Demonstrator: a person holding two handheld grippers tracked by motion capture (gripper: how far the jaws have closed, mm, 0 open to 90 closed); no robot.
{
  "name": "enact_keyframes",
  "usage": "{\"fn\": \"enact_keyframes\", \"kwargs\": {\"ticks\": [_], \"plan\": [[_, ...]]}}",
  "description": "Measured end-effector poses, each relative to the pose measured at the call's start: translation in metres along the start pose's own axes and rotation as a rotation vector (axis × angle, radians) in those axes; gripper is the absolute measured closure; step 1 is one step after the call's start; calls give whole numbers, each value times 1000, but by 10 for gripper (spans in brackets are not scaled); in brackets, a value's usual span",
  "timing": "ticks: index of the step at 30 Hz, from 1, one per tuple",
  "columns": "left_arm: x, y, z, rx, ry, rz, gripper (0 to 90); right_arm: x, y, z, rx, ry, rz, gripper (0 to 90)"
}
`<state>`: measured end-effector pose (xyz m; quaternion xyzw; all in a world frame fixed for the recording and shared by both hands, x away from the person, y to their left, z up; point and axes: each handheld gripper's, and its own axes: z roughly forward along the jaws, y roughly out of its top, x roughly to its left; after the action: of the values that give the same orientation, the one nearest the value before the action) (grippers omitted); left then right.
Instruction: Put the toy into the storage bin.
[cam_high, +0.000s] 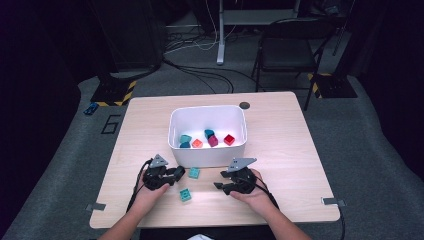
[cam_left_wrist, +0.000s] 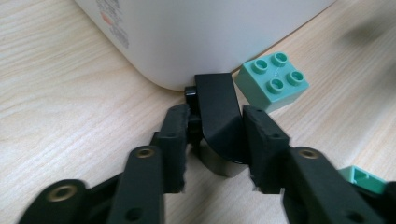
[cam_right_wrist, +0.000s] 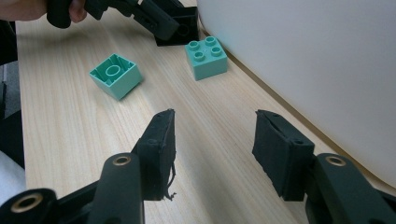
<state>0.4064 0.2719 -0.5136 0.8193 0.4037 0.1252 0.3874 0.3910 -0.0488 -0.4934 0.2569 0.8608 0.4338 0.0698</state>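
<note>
In the left gripper view my left gripper (cam_left_wrist: 215, 128) is shut on a black brick (cam_left_wrist: 215, 100) that rests on the wood against the white bin's corner (cam_left_wrist: 196, 37). From above, that gripper (cam_high: 179, 173) points right, at the bin's front wall (cam_high: 207, 154). A teal brick (cam_left_wrist: 272, 80) (cam_high: 194, 173) (cam_right_wrist: 206, 58) sits studs up just right of the black one. A second teal brick (cam_high: 185, 195) (cam_right_wrist: 116, 74) lies hollow side up nearer the front edge. My right gripper (cam_high: 220, 179) (cam_right_wrist: 215, 135) is open over bare wood, with nothing between its jaws.
Inside the bin are several bricks in teal, blue, orange, magenta and red (cam_high: 229, 139). A dark round cap (cam_high: 244, 105) sits in the tabletop behind the bin. Beyond the table stand a folding chair (cam_high: 287, 47) and a desk leg with floor cables (cam_high: 200, 70).
</note>
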Motion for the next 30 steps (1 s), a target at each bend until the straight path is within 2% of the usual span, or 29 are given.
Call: {"fn": "enact_keyframes", "kwargs": {"ticks": [2,4,5,6,10,20,23,27,30], "plan": [[2,0,-1,-8,2,6,656,0,0,0,-1,0,0,480],[1,0,-2,-10,-4,-25,661,0,0,0,-1,0,0,480],[3,0,-4,-8,4,3,662,0,0,0,-1,0,1,480],[3,1,-5,3,-1,10,662,0,0,0,-1,0,1,480],[1,1,-7,-14,2,-1,663,-1,0,0,-4,-1,-9,480],[0,5,-18,-27,-13,19,664,-1,0,0,-3,-3,-7,480],[-1,8,-23,-21,-37,14,664,-1,0,0,-1,-3,-1,480],[-2,12,-29,-20,-45,21,664,0,0,-1,-6,-5,-4,480],[-3,19,-40,-20,-53,29,663,-1,0,-1,-5,-4,2,480]]}}
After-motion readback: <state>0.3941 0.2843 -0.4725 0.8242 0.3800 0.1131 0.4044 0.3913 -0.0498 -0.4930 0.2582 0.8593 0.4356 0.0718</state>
